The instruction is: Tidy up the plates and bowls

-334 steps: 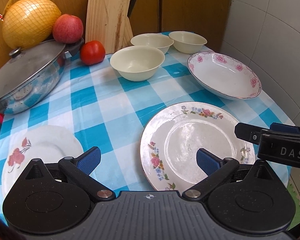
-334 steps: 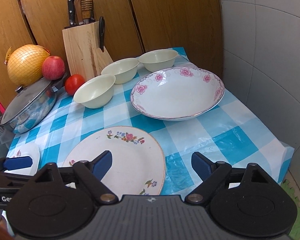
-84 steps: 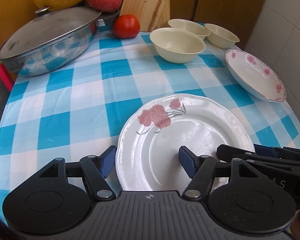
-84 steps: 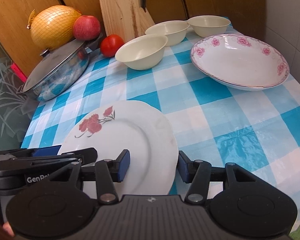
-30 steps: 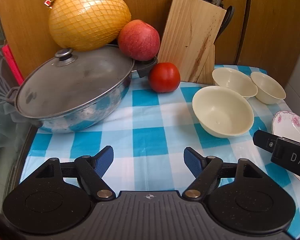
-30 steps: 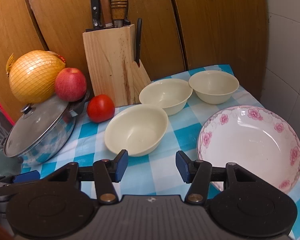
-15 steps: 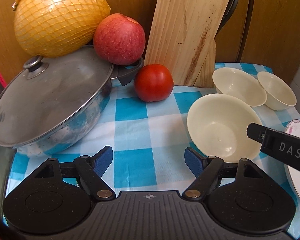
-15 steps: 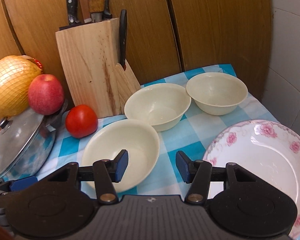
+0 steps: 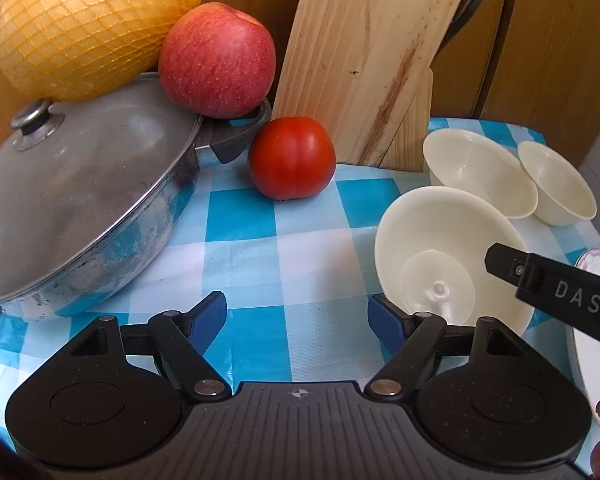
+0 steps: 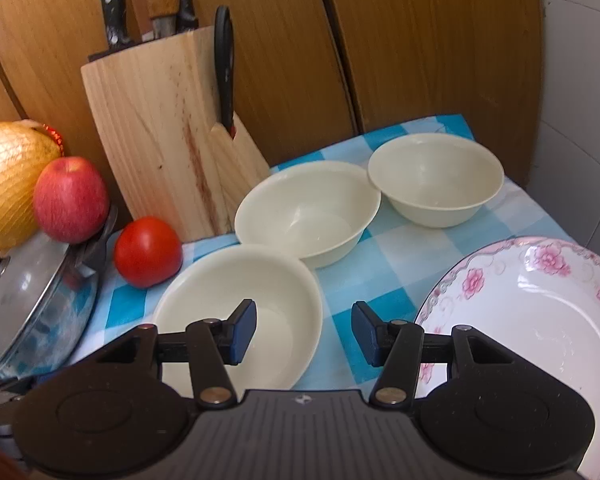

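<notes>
Left claw [image 9: 298,314] and right claw [image 10: 304,332] agape, empty

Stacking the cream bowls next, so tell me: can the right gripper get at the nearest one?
Probably yes. The right gripper is open and straddles the near rim of the nearest cream bowl, with nothing in between.

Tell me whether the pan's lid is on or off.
On. The lid sits closed on the pan, with an apple resting against it.

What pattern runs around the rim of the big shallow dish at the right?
Pink flowers on white around the shallow dish rim, clearest in the right wrist view.
</notes>
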`<state>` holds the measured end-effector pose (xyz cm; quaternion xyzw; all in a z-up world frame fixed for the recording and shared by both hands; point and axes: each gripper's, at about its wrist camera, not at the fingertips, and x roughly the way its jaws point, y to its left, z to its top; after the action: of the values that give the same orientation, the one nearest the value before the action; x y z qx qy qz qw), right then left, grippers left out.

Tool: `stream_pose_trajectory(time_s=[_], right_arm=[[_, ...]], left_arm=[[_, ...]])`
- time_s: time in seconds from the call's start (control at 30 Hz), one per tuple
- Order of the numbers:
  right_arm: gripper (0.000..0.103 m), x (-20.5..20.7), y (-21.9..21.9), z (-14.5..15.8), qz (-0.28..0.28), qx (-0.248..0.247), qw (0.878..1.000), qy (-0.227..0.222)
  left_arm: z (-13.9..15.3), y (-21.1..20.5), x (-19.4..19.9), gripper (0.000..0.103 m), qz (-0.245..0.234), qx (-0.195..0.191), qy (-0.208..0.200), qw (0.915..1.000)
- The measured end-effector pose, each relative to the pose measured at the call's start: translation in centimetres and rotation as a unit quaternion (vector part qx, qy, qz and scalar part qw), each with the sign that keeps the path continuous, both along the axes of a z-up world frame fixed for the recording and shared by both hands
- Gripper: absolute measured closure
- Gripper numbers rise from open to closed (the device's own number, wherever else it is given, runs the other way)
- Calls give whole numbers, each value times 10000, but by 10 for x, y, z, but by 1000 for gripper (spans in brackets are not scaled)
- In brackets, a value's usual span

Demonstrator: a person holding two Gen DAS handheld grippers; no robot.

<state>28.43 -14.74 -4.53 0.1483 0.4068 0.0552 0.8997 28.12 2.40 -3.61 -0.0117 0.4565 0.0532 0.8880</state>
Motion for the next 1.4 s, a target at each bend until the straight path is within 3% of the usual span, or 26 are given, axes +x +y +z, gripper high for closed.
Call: stream_pose_trajectory(time_s=[0.13, 0.43, 0.63, 0.8, 0.93, 1.03, 1.27, 1.4], right_arm=[[53, 0, -6, 4, -68, 130, 9999, -51], [53, 5, -9, 0, -130, 322, 9993, 120], [53, 5, -14, 2, -248, 397, 9989, 63], [53, 7, -16, -2, -310, 387, 9987, 139], [53, 10, -17, -7, -224, 649, 9973, 270], [54, 12, -15, -10, -196, 719, 9966, 346], [64, 13, -8, -14, 2, 747, 9957, 549], [69, 9, -3, -11, 149, 810, 9949, 584]], left_arm=[[7, 6, 0, 20, 79, -95, -98, 9999], [11, 14, 0, 20, 147, -825, -39, 9965], [20, 20, -3, 19, 212, -1067, -190, 9939], [14, 4, 0, 19, 19, -883, -102, 9960], [5, -1, 3, 21, 15, -988, 67, 9951], [2, -7, 3, 28, -44, -805, 58, 9967], [-7, -6, 8, 47, -36, -894, 190, 9958], [-3, -8, 5, 53, -192, -876, 192, 9958]])
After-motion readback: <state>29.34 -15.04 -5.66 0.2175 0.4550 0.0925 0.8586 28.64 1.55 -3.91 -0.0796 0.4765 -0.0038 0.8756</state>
